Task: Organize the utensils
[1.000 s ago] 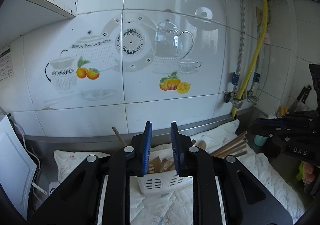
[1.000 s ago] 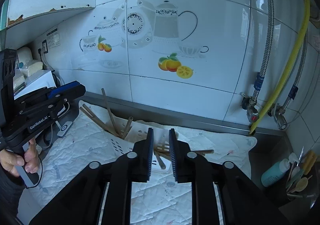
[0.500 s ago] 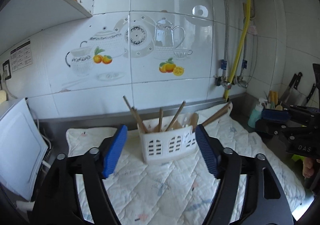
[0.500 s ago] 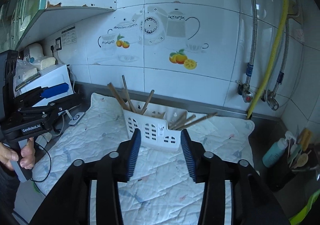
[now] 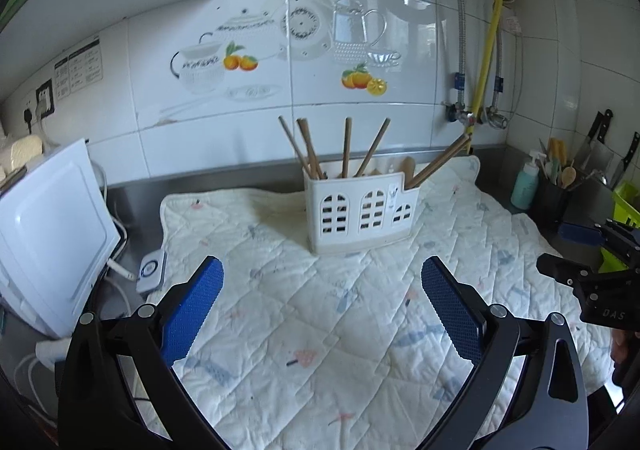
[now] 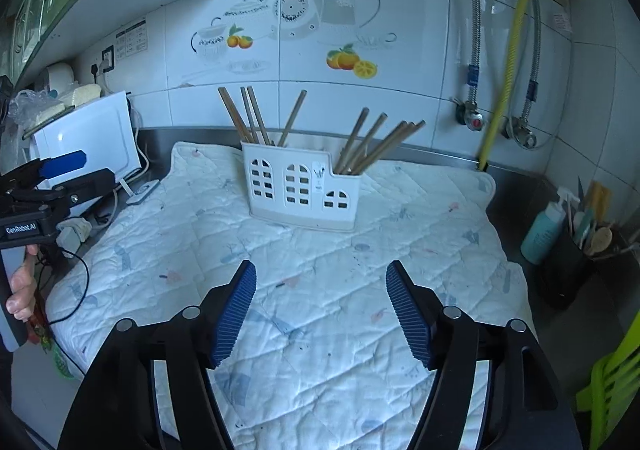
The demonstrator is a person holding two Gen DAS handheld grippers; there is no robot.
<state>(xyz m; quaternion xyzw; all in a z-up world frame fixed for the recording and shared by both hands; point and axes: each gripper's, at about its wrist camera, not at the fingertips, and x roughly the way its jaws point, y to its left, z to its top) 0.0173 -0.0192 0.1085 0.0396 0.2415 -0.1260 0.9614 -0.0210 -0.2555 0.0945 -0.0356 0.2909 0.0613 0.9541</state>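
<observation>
A white plastic utensil holder stands upright on the quilted mat, near the back wall. Several wooden chopsticks lean in its left compartments and more lean right from its lower end compartment. My left gripper hovers over the mat well in front of the holder, jaws opening, nothing between them. My right gripper also hangs short of the holder, jaws opening and empty. Each gripper shows at the edge of the other's view, as the right gripper and the left gripper.
A white appliance stands left of the mat with cables and a small device beside it. At the right sit a teal bottle, a dark cup of utensils, knives and a green rack. Pipes run down the wall.
Both grippers have drawn back from the holder and sunk toward the mat. Their jaws went from nearly shut to wide apart. The holder now looks smaller and farther away.
</observation>
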